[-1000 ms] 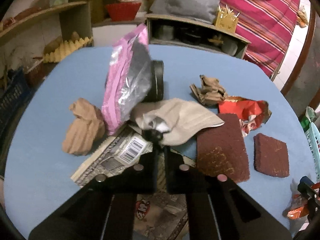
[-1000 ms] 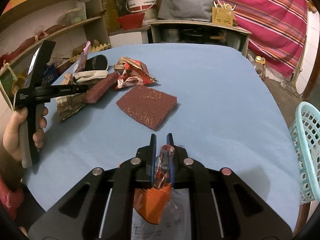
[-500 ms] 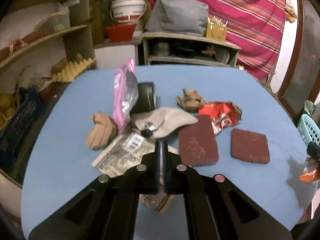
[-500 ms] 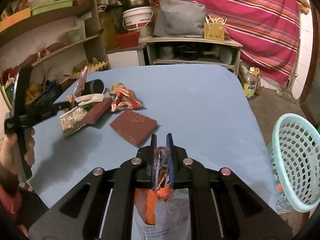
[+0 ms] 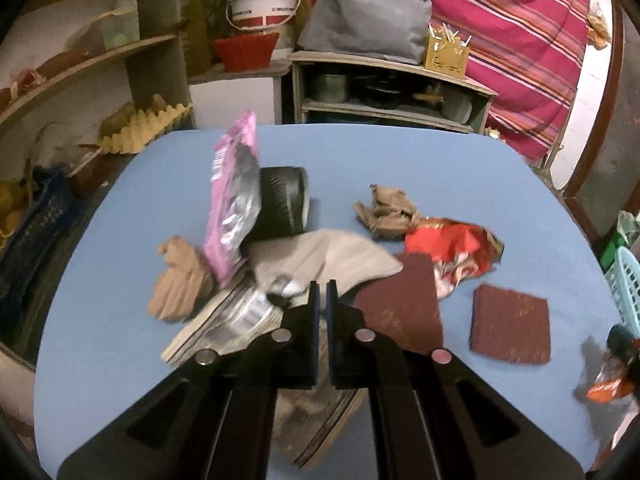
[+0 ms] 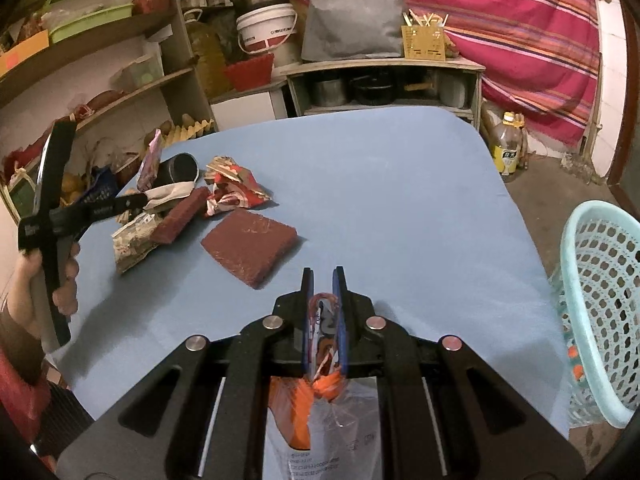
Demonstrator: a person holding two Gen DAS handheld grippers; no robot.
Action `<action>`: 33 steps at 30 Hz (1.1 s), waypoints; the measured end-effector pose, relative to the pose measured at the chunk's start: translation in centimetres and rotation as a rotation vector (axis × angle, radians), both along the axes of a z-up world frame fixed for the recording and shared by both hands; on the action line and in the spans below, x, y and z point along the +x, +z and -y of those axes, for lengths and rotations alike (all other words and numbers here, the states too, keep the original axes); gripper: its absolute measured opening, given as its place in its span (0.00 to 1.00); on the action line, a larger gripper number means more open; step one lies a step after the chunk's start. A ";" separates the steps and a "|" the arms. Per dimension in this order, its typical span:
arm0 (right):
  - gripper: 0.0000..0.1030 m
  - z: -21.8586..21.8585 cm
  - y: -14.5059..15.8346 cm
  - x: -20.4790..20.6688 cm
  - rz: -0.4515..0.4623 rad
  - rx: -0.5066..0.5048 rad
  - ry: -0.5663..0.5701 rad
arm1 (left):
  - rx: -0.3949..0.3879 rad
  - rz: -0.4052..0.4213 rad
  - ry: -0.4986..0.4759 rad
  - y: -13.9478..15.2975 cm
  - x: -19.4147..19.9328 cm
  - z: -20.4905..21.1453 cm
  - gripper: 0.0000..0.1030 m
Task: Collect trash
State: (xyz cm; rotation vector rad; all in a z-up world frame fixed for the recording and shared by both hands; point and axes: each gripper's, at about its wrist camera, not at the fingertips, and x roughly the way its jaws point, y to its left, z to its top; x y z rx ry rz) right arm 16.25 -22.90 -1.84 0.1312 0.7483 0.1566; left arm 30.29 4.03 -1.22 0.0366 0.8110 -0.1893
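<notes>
A pile of trash lies on the blue table [image 5: 440, 168]: a pink foil bag [image 5: 232, 200], a black can [image 5: 284, 204], a beige cloth [image 5: 328, 260], a red wrapper [image 5: 452, 244], crumpled brown paper [image 5: 388, 212] and a printed packet [image 5: 224, 320]. My left gripper [image 5: 320, 292] is shut and empty, just above the pile's near edge. My right gripper [image 6: 323, 280] is shut on an orange and clear plastic wrapper [image 6: 320, 392], held above the table's right side. The teal basket [image 6: 600, 308] stands on the floor to its right.
Two maroon scouring pads [image 5: 400, 304] [image 5: 510, 328] lie by the pile. Shelves [image 6: 120, 60], a white bucket [image 6: 268, 28] and a low cabinet [image 6: 384, 80] stand behind the table. A bottle [image 6: 508, 152] stands on the floor.
My left gripper pulled back from the beige cloth, then came closer to the pile again, still shut. My right gripper carried the wrapper up and right, bringing the basket into view.
</notes>
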 end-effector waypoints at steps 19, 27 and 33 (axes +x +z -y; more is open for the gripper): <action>0.10 1.0 -0.6 1.4 0.001 0.055 -0.002 | 0.112 0.073 0.026 1.4 2.3 0.7 0.86; 0.11 0.9 -0.8 1.9 0.001 0.071 0.005 | 0.098 0.035 -0.015 2.2 2.7 0.8 0.95; 0.13 0.8 -0.8 1.9 0.001 0.071 0.002 | 0.025 -0.073 -0.009 1.1 4.5 0.6 0.95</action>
